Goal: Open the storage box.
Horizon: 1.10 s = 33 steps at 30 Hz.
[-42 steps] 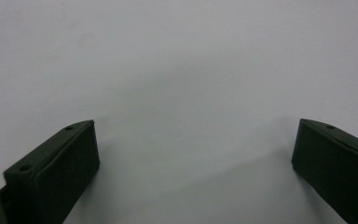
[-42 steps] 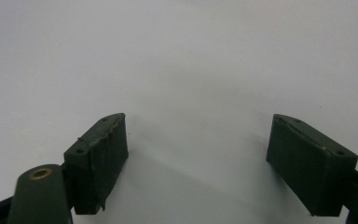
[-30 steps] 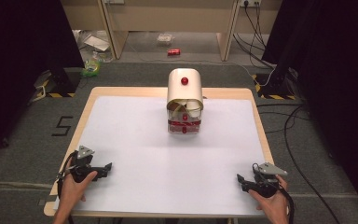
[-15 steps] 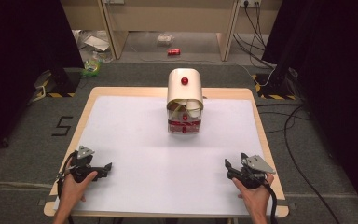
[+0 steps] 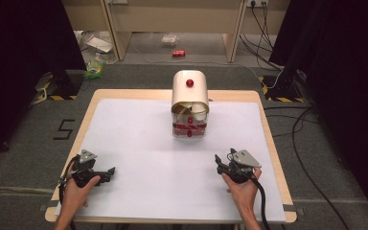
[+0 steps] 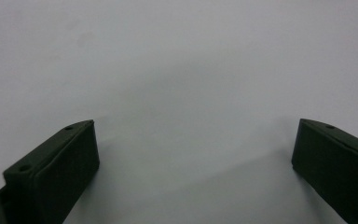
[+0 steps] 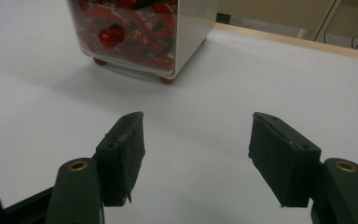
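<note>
We hold both grippers low over the white table (image 5: 139, 129), jaws wide apart and empty. A cream dispenser (image 7: 140, 35) of red packets stands ahead of the right gripper (image 7: 196, 135); bare surface lies between the left gripper (image 6: 193, 144) jaws.

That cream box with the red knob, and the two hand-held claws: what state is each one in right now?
Cream box: upright at the table's far middle; clear lower front shows red packets inside; nothing touching it.
Left gripper: jaws wide open, empty, low over the white table cover.
Right gripper: jaws wide open, empty, pointed toward the box, well short of it.
</note>
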Each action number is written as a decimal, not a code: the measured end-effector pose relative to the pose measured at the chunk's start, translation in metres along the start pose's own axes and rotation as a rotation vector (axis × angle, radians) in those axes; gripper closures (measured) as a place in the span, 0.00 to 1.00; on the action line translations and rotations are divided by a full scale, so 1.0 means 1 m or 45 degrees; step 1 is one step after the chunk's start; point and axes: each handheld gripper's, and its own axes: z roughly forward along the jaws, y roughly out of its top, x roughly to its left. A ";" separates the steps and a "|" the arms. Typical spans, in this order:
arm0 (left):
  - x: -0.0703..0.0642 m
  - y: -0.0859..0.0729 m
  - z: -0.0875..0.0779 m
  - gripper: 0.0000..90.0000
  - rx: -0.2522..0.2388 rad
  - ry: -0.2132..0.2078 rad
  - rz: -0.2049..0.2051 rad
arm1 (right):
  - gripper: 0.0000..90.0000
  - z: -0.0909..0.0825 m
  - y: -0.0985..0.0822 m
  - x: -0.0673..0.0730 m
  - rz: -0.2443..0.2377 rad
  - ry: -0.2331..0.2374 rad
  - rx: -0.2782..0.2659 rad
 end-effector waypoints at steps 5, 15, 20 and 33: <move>0.000 0.000 0.000 0.00 0.000 0.000 0.002 | 0.41 0.005 0.007 0.003 0.007 0.001 -0.029; 0.000 0.000 0.000 0.00 0.000 0.000 0.001 | 0.43 0.017 0.023 0.015 -0.011 0.011 -0.064; 0.000 0.000 0.000 0.00 -0.001 0.000 0.000 | 0.45 0.023 0.028 0.019 -0.014 0.018 -0.074; 0.000 0.000 0.000 0.00 0.000 0.000 0.001 | 0.50 0.042 0.033 0.046 0.047 0.008 -0.102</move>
